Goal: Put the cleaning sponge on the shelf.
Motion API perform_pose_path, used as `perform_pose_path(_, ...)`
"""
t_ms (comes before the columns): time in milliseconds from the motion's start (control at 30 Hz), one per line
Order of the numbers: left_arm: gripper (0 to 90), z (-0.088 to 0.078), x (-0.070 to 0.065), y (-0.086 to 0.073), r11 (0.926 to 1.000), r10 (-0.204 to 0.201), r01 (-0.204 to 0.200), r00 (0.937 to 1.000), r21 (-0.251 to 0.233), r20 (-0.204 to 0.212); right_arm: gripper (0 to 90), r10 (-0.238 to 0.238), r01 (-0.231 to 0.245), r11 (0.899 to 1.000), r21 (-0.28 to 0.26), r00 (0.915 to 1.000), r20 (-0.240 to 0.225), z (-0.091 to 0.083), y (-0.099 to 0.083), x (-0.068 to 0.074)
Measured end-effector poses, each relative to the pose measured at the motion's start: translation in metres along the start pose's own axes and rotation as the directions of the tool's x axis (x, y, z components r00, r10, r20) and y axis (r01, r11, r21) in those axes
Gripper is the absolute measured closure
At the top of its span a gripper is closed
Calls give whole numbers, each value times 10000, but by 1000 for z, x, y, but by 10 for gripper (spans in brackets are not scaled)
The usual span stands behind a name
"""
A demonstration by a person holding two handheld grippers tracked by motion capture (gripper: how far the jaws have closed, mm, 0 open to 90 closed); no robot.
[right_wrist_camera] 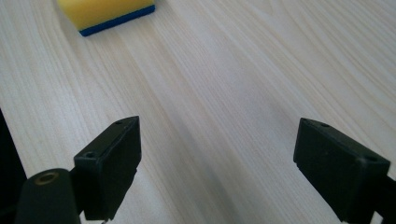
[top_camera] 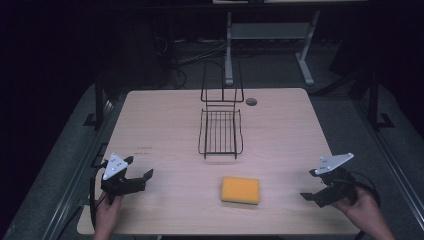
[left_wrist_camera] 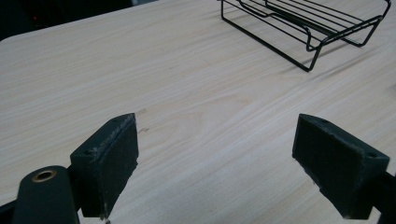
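Though flat on the table (top_camera: 165,115), yellow sponge (top_camera: 240,190), blue-bottomed.

The light wooden table (top_camera: 165,115) shows fine grain lines along its top and has a small dark round grommet (top_camera: 251,101) set near its far edge, just right of the rack's upright end. Beyond the far edge, a white metal desk frame (top_camera: 305,55) stands on the grey floor, with a tangle of dark cables (top_camera: 185,55) lying near its left leg. Black posts (top_camera: 99,100) rise beside the table on the left and right, and the background beyond them is too dark to make out.
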State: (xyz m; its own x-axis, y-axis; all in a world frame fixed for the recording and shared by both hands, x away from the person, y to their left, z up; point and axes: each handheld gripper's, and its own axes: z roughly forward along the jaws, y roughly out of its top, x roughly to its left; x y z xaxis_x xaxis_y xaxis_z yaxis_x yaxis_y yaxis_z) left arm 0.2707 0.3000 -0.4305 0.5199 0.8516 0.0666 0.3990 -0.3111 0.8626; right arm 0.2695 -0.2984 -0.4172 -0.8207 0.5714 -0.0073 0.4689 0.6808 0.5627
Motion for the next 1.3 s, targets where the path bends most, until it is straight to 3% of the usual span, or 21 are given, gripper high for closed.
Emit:
perform_pose_path(700, 139, -1, -1, 0, 10000, 18, -18, 10000, 17, -1, 147, -722, 727, 9970, 266, 9972, -177, 6, 20, 11)
perform_pose_path(1300, 140, -1, 0, 0, 10000, -35, 35, 10000, -52, 25, 147, -1369, 1397, 9897, 301, 9872, -813, 13, 49, 26)
